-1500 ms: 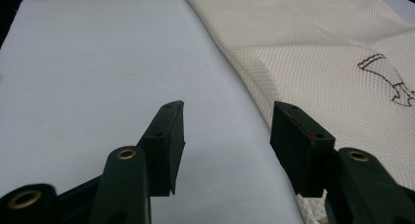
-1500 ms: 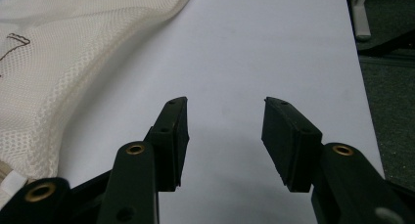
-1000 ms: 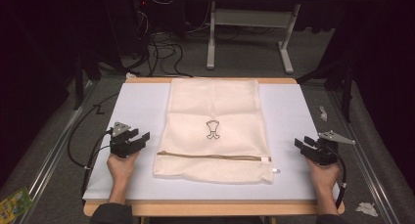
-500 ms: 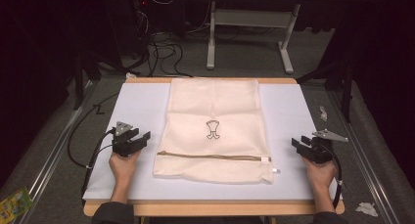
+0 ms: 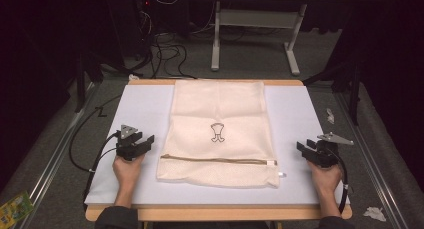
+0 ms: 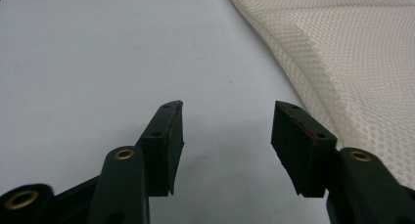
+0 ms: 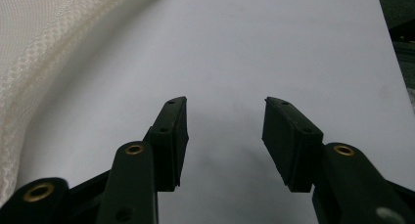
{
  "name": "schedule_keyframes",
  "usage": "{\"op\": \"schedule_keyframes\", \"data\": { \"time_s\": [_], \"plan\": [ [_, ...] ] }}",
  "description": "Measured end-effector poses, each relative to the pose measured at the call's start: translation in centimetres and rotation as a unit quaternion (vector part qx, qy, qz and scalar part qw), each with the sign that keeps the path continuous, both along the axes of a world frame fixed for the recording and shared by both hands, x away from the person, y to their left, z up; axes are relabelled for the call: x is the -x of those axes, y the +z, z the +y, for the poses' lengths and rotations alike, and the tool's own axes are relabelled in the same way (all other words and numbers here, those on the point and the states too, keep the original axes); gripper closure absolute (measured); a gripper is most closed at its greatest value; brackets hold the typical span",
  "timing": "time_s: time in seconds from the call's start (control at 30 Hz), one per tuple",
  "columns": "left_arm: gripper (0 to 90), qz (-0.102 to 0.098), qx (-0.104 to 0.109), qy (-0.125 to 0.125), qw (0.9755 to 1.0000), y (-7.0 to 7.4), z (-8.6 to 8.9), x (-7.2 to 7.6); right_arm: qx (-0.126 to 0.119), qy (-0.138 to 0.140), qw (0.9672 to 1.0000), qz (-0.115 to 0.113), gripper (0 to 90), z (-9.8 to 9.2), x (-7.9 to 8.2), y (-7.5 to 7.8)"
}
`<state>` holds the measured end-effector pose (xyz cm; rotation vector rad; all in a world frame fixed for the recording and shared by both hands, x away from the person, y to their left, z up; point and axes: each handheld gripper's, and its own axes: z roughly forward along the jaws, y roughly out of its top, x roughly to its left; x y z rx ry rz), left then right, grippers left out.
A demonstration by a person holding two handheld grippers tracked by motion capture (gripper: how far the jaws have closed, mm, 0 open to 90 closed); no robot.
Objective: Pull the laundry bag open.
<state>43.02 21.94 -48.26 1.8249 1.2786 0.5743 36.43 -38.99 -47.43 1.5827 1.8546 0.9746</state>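
A cream mesh bag [image 5: 217,114] lies flat in the middle of the white table top [image 5: 142,109], with a small dark emblem [image 5: 216,133] and a brown zipper [image 5: 217,160] near its front edge. My left gripper [image 5: 145,140] rests on the table left of the bag, open and holding nothing. In the left gripper view its jaws [image 6: 227,121] stand apart over bare table, with the bag's mesh edge [image 6: 352,53] to the right. My right gripper [image 5: 304,148] sits right of the bag, open and holding nothing. In the right gripper view, the gripper [image 7: 225,119] has the bag [image 7: 39,48] at its left.
A black cable [image 5: 82,144] trails off the table's left edge from the left gripper. Beyond the table are a grey metal stand [image 5: 255,24] and floor cables [image 5: 165,49]. A green packet [image 5: 15,208] and crumpled paper [image 5: 372,213] lie on the floor.
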Motion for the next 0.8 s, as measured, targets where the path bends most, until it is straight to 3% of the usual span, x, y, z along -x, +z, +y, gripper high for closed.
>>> {"op": "schedule_keyframes", "data": {
  "time_s": [0.23,0.4,0.8],
  "plan": [
    [43.5,-0.001,0.0,-0.001,1.0,-0.13,-0.03,0.02,0.006,-0.001,1.0,-0.002,49.2,0.17,0.14,-0.06],
    [38.6,-0.01,-0.003,-0.013,0.9999,-0.13,-0.13,0.35,0.033,-0.003,0.9992,-0.024,45.1,0.72,0.61,-0.07],
    [36.2,-0.001,-0.002,-0.02,0.9998,-0.17,-0.1,0.25,0.025,-0.002,0.9995,-0.02,38.3,0.59,0.57,-0.12]
  ]
}}
